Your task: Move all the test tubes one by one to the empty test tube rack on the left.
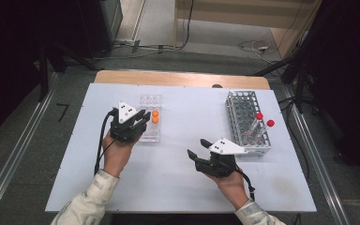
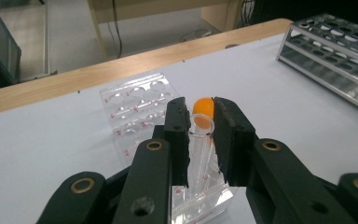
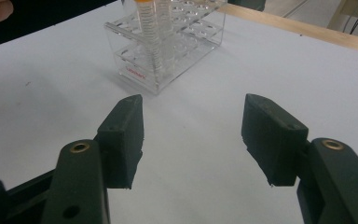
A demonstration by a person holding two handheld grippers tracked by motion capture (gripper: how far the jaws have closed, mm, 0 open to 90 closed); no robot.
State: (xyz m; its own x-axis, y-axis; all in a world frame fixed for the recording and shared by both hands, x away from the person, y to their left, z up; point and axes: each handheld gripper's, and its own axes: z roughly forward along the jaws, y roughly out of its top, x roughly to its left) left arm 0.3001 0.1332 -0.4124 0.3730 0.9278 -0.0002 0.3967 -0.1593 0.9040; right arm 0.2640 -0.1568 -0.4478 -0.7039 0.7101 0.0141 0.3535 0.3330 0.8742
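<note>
**Orange caps: two in the clear rack**

Left tongs (image 2: pixel 200 135) pinch one orange-capped tube (image 2: pixel 200 140) standing in the clear rack (image 1: pixel 150 118), centre-left on the table (image 1: pixel 178 187). Right tongs (image 3: pixel 193 140) are spread, empty. Two red-capped tubes (image 1: pixel 264 120) stand in one metal rack (image 1: pixel 246 123), right.

Hidden and cut off

In the left gripper view we see the orange-capped tube (image 2: pixel 200 140) only in the slit between the jaws, and the clear rack (image 2: pixel 135 112) is partly covered by them; at upper right the metal rack (image 2: pixel 335 51) runs off the edge. In the right gripper view the tube tops are cropped at the upper edge.
</note>
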